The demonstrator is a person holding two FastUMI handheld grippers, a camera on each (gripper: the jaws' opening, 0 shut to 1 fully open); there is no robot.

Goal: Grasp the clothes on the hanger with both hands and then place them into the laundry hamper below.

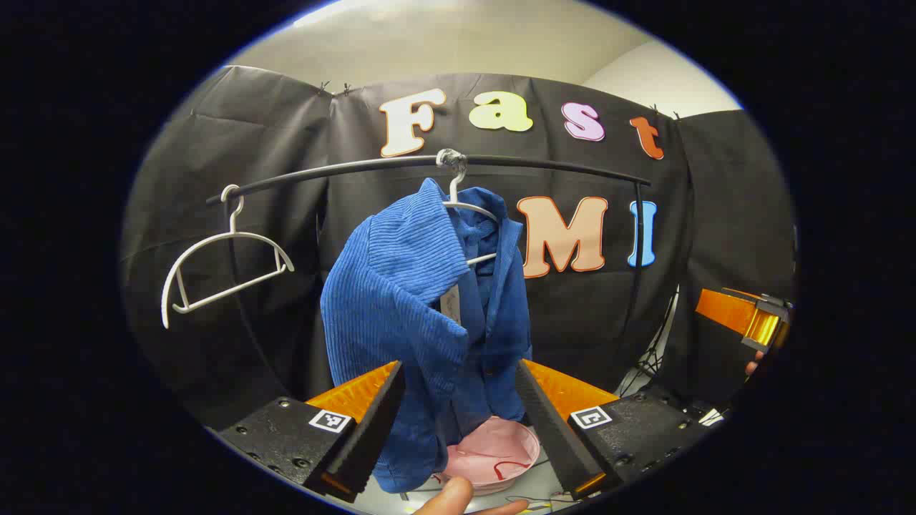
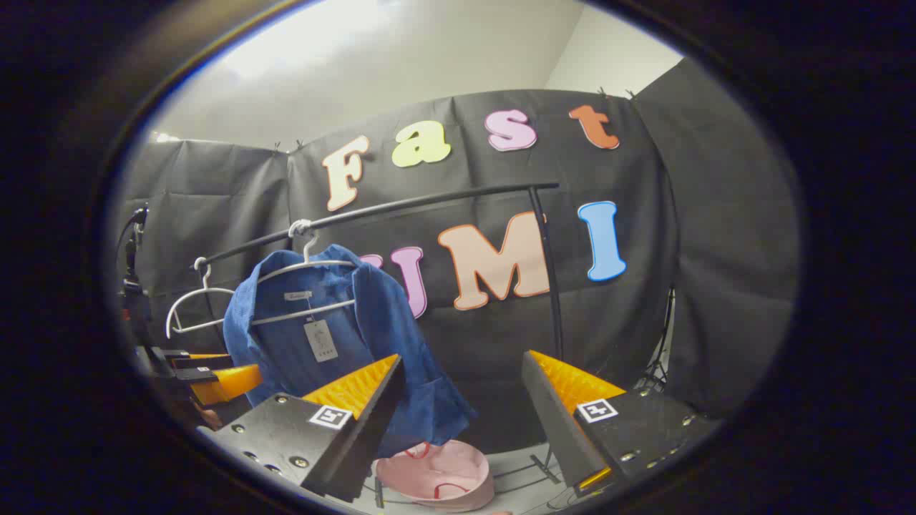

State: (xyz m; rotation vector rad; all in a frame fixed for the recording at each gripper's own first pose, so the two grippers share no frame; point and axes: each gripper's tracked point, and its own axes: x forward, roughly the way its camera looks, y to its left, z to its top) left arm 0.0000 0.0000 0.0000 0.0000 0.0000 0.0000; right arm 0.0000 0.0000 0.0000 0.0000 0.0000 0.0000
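A blue corduroy shirt hangs on a white hanger from the black rail. My left gripper is open just in front of it, fingers either side of the shirt's lower part, not touching that I can tell. The pink hamper sits on the floor under the shirt. In the right gripper view the shirt hangs to the left with a tag showing; my right gripper is open and apart from it, with the hamper below. The left gripper appears at far left.
An empty white hanger hangs left on the rail. The rack's upright post stands right of the shirt. The right gripper shows at the far right edge. A fingertip pokes in at the bottom. Cables lie on the floor.
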